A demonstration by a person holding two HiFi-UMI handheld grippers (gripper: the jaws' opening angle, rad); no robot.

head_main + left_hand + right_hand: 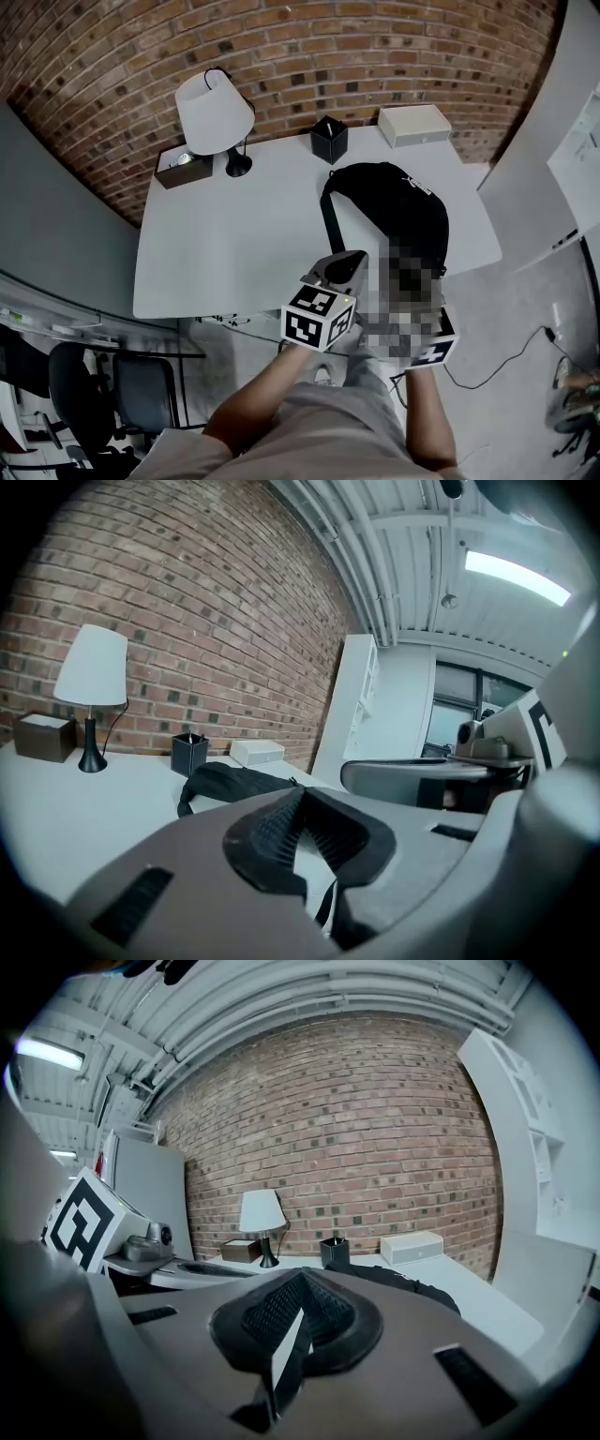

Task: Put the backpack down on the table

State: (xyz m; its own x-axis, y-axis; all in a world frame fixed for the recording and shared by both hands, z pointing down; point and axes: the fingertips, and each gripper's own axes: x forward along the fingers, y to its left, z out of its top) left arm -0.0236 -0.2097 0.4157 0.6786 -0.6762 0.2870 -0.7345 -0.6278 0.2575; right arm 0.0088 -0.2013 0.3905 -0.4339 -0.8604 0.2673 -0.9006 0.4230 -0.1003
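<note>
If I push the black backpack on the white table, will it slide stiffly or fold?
Probably it folds: the backpack lies slumped and flat, so it looks soft and rather empty. Its loose strap would likely trail or catch. It should not roll.

One table [216, 253] carries one backpack [394, 202], one lamp [214, 111] (white shade, far left), one black pen cup [329, 141], one white box [413, 125], one brown box [184, 170].

black backpack [394, 208], white table [239, 246], red-brown brick wall [300, 47], white lampshade [214, 111]
</note>
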